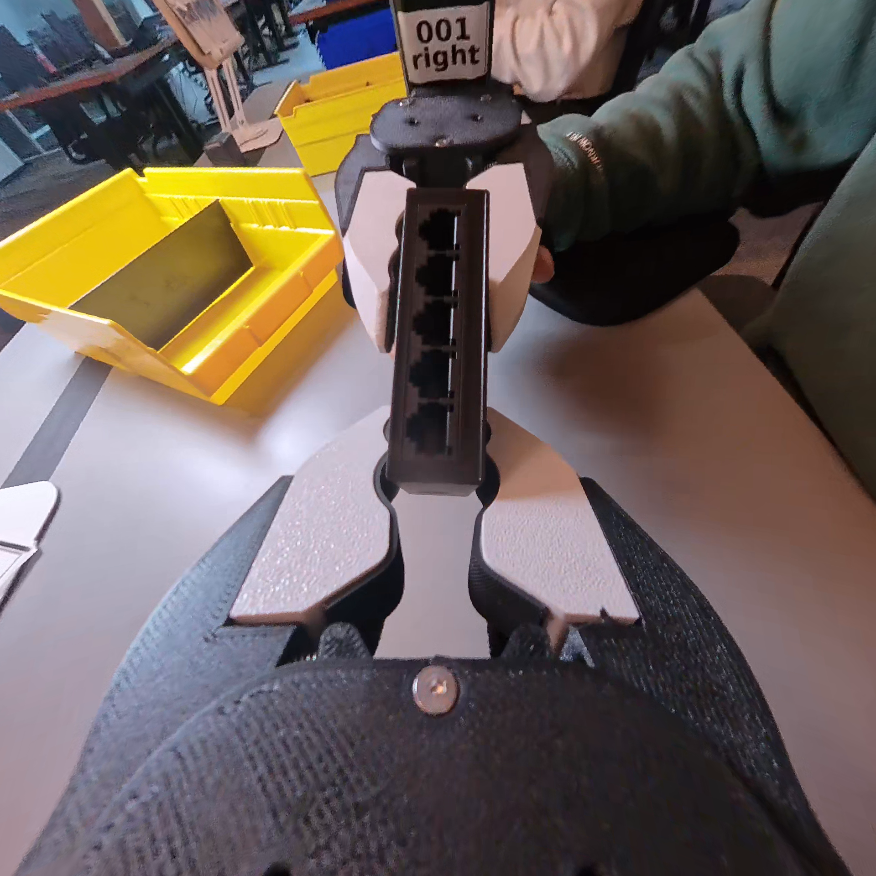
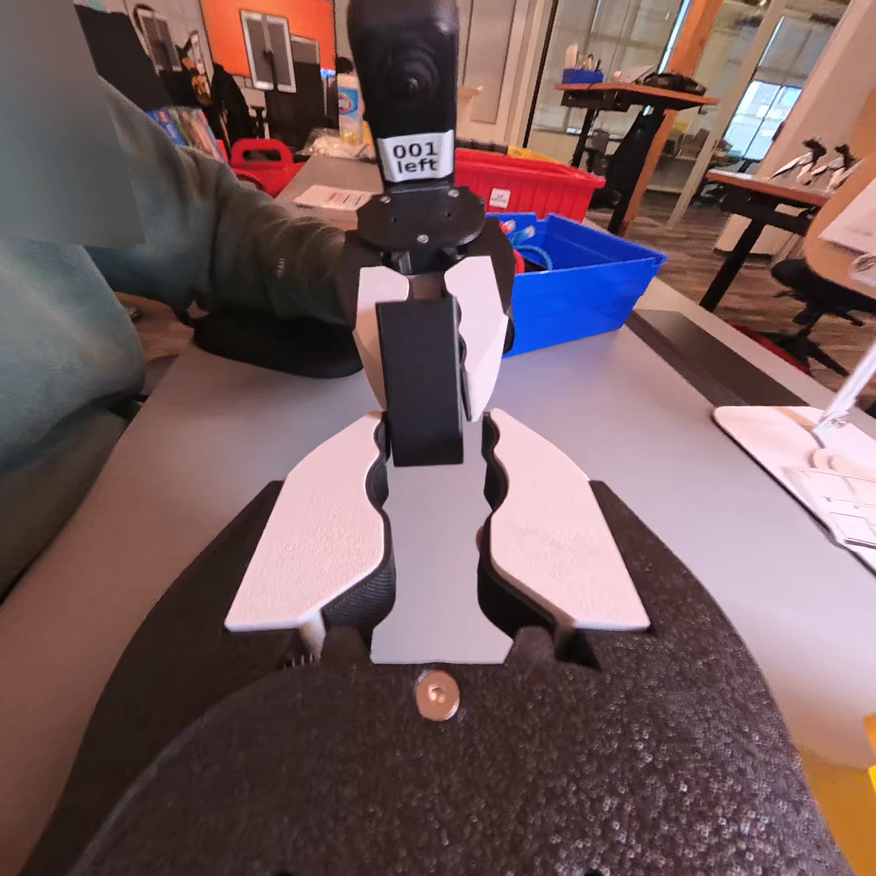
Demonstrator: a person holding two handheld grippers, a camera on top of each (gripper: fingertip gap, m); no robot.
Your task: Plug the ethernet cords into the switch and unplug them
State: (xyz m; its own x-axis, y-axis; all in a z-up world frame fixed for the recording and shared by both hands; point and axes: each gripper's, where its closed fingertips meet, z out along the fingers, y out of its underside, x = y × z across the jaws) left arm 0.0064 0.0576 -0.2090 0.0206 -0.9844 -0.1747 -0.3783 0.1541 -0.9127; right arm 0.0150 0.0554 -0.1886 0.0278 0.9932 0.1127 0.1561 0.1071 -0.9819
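The black ethernet switch (image 1: 441,332) is held above the grey table (image 1: 616,426), its row of empty ports facing up in the left wrist view. My left gripper (image 1: 438,426) is shut on its near end. My right gripper (image 1: 441,346) flanks the far end. In the right wrist view the switch (image 2: 422,379) shows its plain black back. My right gripper (image 2: 436,422) is open around that end, with a small gap at its right finger (image 2: 545,521). The left gripper (image 2: 426,407) clamps the other end. Blue and red ethernet cords (image 2: 526,237) lie in a blue bin (image 2: 578,294).
A yellow bin (image 1: 265,369) with a dark divider stands left of the switch, a second yellow bin (image 1: 332,109) behind it. A red bin (image 2: 521,185) sits behind the blue one. A white stand base (image 2: 782,441) is at the table's right. A person's green sleeve (image 1: 711,142) reaches in. Less than 4 cm separates the two grippers' tips.
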